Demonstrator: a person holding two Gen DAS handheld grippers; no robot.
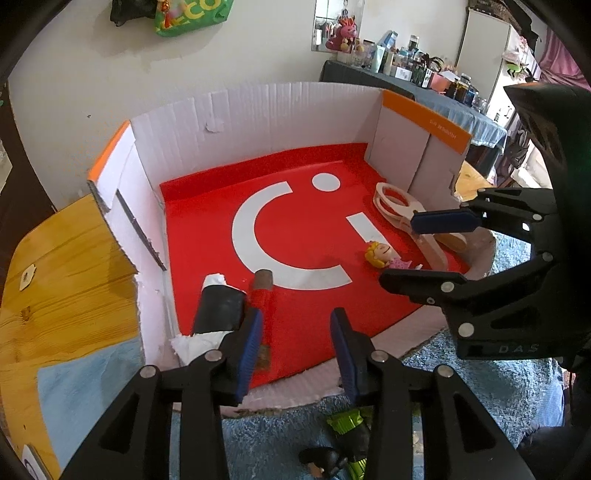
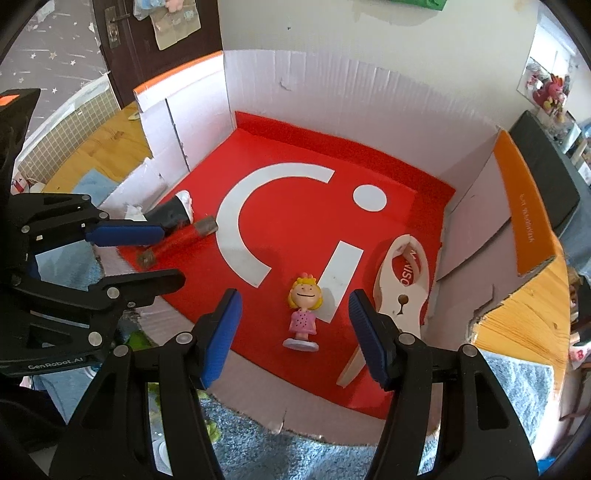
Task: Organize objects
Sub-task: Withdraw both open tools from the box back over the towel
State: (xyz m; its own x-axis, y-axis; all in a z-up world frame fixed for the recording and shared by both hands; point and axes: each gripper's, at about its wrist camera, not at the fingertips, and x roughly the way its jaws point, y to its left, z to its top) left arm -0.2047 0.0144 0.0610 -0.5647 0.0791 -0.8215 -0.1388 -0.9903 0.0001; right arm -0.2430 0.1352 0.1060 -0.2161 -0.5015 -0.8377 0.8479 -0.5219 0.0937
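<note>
both grippers, left gripper [image 1: 297, 347] and right gripper [image 2: 291, 332], jaws spread, holding nothing; doll figurine [image 2: 303, 309] lying in red box [image 2: 369, 155] beside wooden tool [image 2: 400, 288]

My left gripper [image 2: 135, 254] body: "GenRobot.AI", white print, read from my right wrist view.
My right gripper [image 1: 428, 251] body: "D A S", faint raised letters.
Green bag [image 1: 194, 16] on wall: "ECO", partly cut off.
White opener [image 2: 404, 284]: "VISO", partial, red band.
Orange box flap [image 2: 526, 225]: small white print, unreadable.
</note>
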